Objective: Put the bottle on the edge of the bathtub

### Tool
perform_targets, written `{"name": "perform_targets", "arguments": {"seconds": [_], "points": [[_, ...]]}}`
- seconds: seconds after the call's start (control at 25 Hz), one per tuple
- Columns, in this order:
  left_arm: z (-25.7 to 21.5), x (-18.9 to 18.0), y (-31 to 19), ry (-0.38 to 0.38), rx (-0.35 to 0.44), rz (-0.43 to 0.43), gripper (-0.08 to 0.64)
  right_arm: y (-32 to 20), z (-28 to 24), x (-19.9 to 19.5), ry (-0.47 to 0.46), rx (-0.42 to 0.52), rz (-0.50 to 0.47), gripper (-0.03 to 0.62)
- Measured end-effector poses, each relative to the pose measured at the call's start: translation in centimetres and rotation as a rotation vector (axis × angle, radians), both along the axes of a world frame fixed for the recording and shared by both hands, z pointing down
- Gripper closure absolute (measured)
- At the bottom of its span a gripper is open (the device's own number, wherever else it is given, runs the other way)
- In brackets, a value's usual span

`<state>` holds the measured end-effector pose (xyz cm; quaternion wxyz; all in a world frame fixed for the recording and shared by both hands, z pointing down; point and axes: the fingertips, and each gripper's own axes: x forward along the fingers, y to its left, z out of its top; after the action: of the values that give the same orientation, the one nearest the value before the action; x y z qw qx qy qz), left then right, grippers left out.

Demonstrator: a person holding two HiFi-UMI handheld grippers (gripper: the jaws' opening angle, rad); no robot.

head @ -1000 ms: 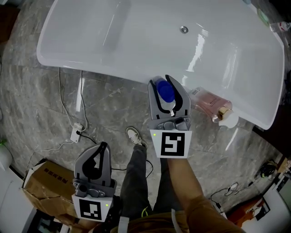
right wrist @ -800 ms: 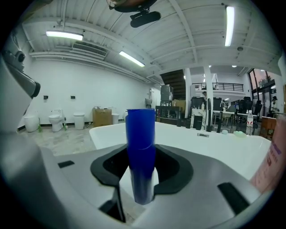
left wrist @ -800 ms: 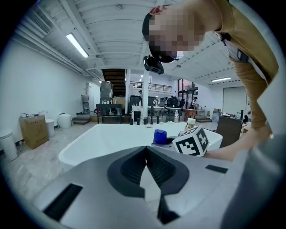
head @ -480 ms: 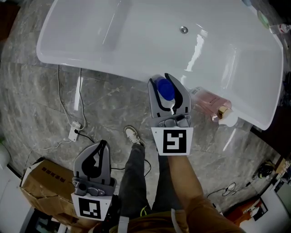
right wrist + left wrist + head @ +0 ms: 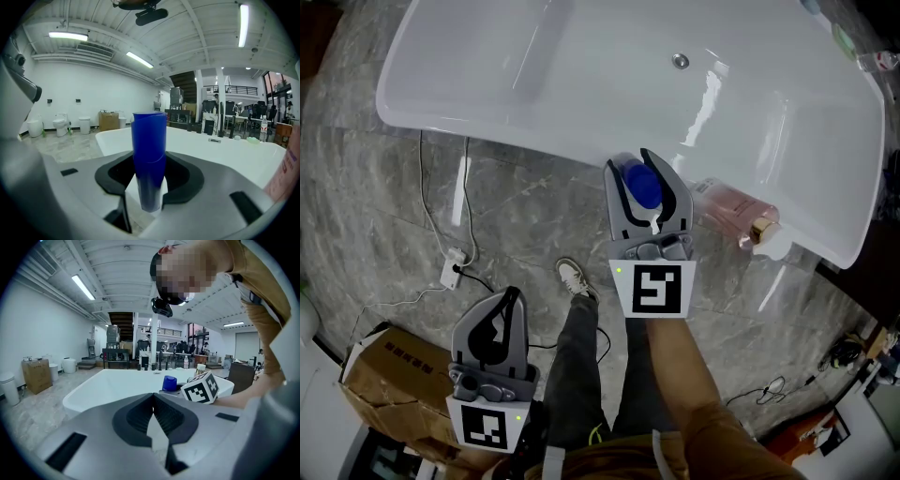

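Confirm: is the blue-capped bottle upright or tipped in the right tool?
Upright: the blue-capped bottle stands vertical, cap up, clamped in the right tool.

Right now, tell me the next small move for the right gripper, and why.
Probably ease the blue-capped bottle forward, over the near rim of the bathtub. The fingers of the right gripper are clamped on it, and that gripper's view shows the tub lying just ahead. Bare rim shows left of the pink bottle.

right gripper (image 5: 149, 197): clamped on blue-capped bottle (image 5: 149, 159), upright | behind: white bathtub (image 5: 225, 152)
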<state>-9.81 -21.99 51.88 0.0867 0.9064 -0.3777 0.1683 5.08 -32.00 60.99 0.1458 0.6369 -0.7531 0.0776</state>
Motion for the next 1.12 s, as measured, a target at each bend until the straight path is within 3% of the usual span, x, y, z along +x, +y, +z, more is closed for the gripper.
{"name": "perform_targets", "arguments": {"seconds": [0.48,1.12], "points": [[0.2,-0.2,-0.1,-0.005,-0.01,-0.002,0.554,-0.2,0.0,-0.2,0.002,-0.007,-0.008,0.43],[1.1,-0.2,0.3,-0.011,-0.03,0.002,0.554,0.0,0.3,-0.1,-0.045,-0.014,0.001,0.363]]}}
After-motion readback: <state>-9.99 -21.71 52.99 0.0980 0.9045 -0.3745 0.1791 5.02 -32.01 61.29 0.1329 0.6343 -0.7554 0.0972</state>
